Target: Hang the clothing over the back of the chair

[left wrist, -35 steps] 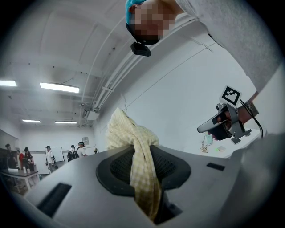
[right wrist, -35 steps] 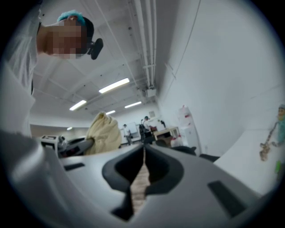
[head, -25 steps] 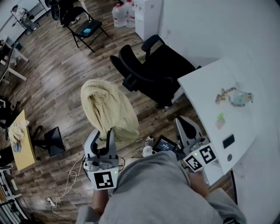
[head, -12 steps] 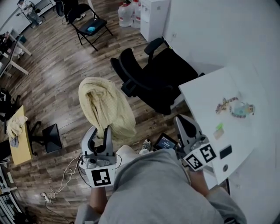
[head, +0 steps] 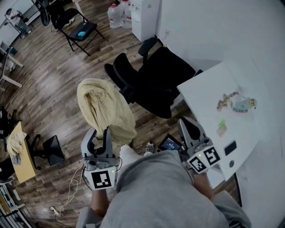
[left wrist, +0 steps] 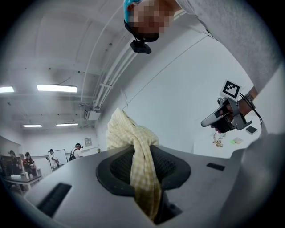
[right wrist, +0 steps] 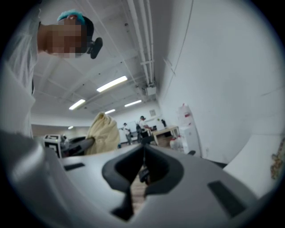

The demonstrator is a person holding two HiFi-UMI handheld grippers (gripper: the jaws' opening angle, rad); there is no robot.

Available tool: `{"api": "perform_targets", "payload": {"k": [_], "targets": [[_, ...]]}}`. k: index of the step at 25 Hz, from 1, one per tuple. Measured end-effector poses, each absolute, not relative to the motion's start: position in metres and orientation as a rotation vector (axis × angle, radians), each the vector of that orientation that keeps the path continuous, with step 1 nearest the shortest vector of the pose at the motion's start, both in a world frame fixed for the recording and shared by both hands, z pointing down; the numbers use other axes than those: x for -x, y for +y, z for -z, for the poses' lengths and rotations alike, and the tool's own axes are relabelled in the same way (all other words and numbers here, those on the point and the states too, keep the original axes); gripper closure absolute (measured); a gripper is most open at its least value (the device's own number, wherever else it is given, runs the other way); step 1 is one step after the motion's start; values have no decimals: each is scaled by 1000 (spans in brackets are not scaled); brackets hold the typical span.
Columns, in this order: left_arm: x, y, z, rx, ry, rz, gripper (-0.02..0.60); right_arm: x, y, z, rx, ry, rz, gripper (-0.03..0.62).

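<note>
A pale yellow checked garment (head: pixel 104 111) hangs bunched in the air, and my left gripper (head: pixel 99 133) is shut on its lower end. In the left gripper view the cloth (left wrist: pixel 141 164) runs down between the two jaws and billows above them. The black office chair (head: pixel 147 80) stands just beyond the garment, its back towards the white wall. My right gripper (head: pixel 189 129) is held level at the white table's (head: pixel 209 93) near corner, jaws shut with nothing between them (right wrist: pixel 143 153). From the right gripper view the garment (right wrist: pixel 104 133) shows to the left.
Small items (head: pixel 236 102) lie on the white table. A black folding chair (head: pixel 78 29), water bottles (head: pixel 116 9) and a white cabinet (head: pixel 144 15) stand at the far end. A small wooden table (head: pixel 20 147), a black box (head: pixel 53 149) and a cable (head: pixel 67 191) are at the left.
Both grippers have drifted a little across the floor with the person, and the chair now sits slightly nearer the garment. The left grip on the cloth is unchanged.
</note>
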State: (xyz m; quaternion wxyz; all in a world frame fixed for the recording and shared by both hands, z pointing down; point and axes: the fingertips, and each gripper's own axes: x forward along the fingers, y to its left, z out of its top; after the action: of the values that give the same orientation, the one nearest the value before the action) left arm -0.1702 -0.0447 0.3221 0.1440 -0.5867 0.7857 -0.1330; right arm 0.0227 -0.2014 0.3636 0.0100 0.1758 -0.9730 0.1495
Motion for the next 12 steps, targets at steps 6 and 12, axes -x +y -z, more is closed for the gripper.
{"api": "perform_targets", "payload": {"k": [6,12], "targets": [[187,-63,-320,1762,2206,379,460,-5,-202,-361,-595,-3027,-456,559],[203,-79,-318,1836,2144,361,460,10,-204,-359,-664,-3007,-460,559]]}}
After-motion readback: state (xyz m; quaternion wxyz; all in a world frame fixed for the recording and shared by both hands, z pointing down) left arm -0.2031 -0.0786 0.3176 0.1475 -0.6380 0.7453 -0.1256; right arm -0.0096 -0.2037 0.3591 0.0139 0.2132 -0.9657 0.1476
